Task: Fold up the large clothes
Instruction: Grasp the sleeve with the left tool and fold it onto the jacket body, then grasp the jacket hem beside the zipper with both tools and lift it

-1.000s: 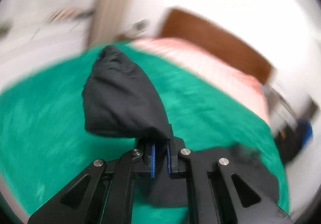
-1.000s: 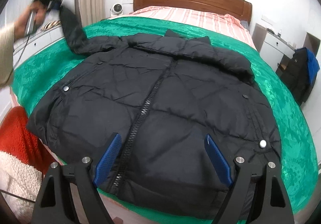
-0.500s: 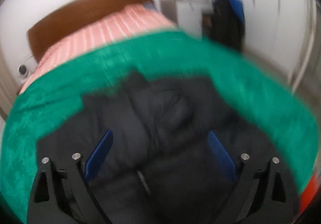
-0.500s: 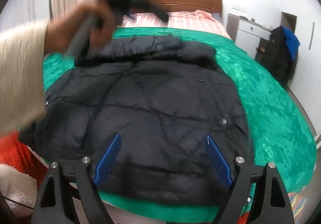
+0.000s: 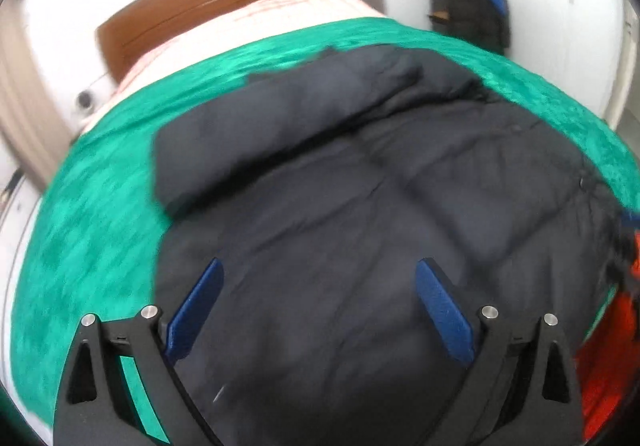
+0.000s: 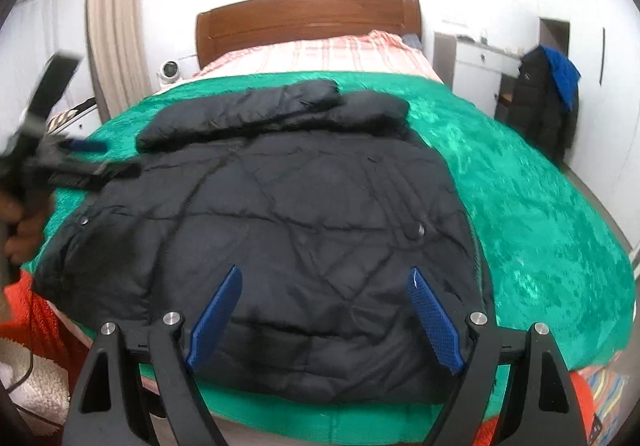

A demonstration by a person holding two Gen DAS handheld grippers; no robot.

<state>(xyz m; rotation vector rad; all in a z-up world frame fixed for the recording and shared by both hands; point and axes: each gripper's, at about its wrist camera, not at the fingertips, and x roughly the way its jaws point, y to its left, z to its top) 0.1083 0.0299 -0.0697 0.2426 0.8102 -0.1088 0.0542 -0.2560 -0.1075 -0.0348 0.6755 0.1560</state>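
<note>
We see the bed [image 6: 540, 230], its green plush blanket [image 6: 520, 206] spread from the near edge up to the striped sheet by the wooden headboard [image 6: 308, 18]; we judge this broad, soft, level surface serves as the folding table.

The black puffer jacket [image 6: 300, 214] lies flat on the blanket, hem at the bed's near edge, collar toward the headboard. Its quilted shell is matt and puffy, stitched in diamond seams, with small metal snaps. One sleeve [image 6: 240, 110] lies folded across the chest just below the collar, a padded tube; we judge it is placed there to narrow the garment to a rectangle.

The right gripper [image 6: 324, 318] hovers over the hem, its ribbed blue pads spread, nothing between them.

The left gripper [image 5: 320, 310], seen blurred in its own view, hangs above the jacket's body with jaws opening and empty; from the right wrist view it appears at the bed's left edge [image 6: 68, 162].
</note>
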